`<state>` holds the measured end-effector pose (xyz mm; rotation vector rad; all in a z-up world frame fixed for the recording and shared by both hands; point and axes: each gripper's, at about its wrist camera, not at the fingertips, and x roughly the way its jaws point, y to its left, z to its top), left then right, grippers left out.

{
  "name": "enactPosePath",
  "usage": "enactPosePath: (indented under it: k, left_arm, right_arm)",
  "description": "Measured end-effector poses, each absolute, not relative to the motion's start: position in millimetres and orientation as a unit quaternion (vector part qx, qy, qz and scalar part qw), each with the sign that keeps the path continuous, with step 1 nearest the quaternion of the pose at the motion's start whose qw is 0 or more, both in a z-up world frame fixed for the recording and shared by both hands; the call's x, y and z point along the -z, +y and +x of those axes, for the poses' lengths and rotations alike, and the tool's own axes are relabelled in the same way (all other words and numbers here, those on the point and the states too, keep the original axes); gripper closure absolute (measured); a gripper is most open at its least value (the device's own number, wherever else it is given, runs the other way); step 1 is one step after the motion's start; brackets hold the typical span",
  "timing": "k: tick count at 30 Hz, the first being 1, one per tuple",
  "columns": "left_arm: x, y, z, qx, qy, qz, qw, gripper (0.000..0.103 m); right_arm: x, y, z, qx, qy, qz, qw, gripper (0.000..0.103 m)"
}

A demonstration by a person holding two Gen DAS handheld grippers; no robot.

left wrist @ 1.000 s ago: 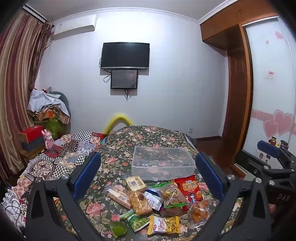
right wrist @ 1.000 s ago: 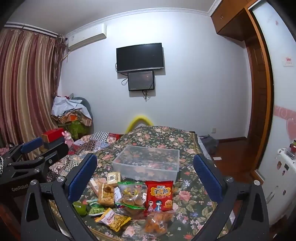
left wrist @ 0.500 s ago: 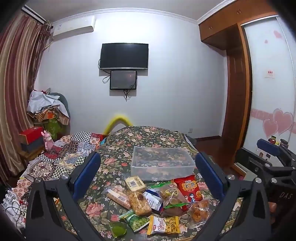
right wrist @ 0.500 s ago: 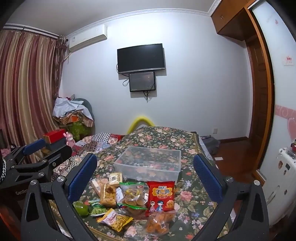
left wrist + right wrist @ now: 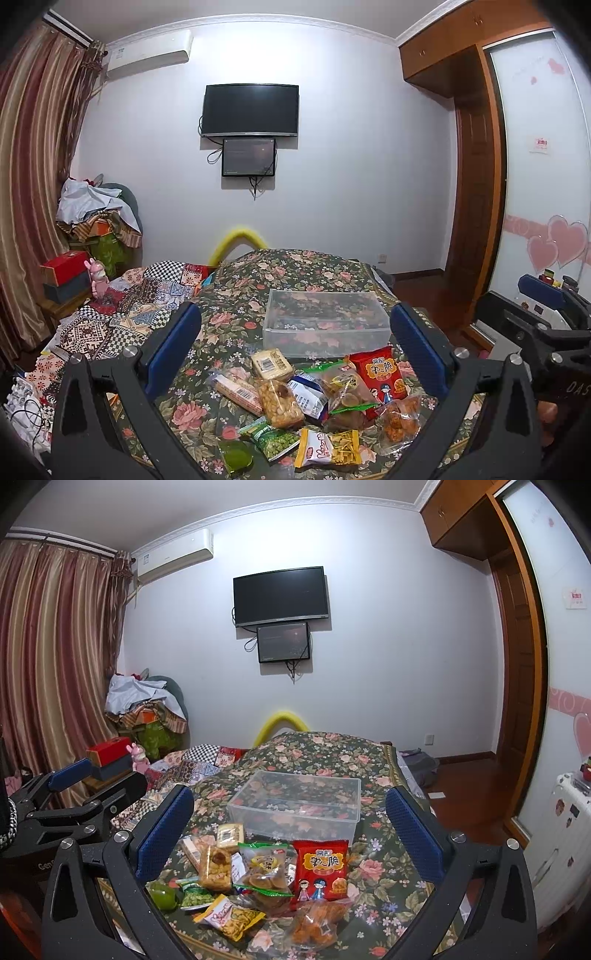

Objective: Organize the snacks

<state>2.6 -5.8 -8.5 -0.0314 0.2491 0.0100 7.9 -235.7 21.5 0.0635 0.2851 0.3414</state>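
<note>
A pile of snack packets lies on the floral-clothed table (image 5: 236, 295) (image 5: 384, 864): a red packet (image 5: 380, 373) (image 5: 323, 871), a green pea packet (image 5: 275, 441) (image 5: 194, 899), a yellow-white packet (image 5: 328, 448) (image 5: 231, 919) and several more. Behind them stands an empty clear plastic box (image 5: 325, 323) (image 5: 297, 808). My left gripper (image 5: 295, 347) hovers open above the pile, nothing between its blue pads. My right gripper (image 5: 290, 830) is open too, held over the same pile. Each gripper shows at the edge of the other's view.
A patchwork-covered surface (image 5: 122, 314) lies left of the table. Boxes and a pink toy (image 5: 98, 275) sit by the curtain. A TV (image 5: 251, 110) hangs on the far wall. A wardrobe (image 5: 469, 184) and a white suitcase (image 5: 569, 834) stand at the right.
Both views have shifted only slightly; the grippers stay open above the snacks and nothing on the table has moved.
</note>
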Motion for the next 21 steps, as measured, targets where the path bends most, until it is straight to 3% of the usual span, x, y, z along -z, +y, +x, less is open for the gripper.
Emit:
enactPosePath:
  k: [21]
  left_arm:
    - [6.7, -6.6, 2.2, 0.000, 0.124, -0.013, 0.992, 0.000]
  right_arm:
    - [-21.0, -237.7, 7.0, -0.173, 0.137, 0.033, 0.975, 0.000]
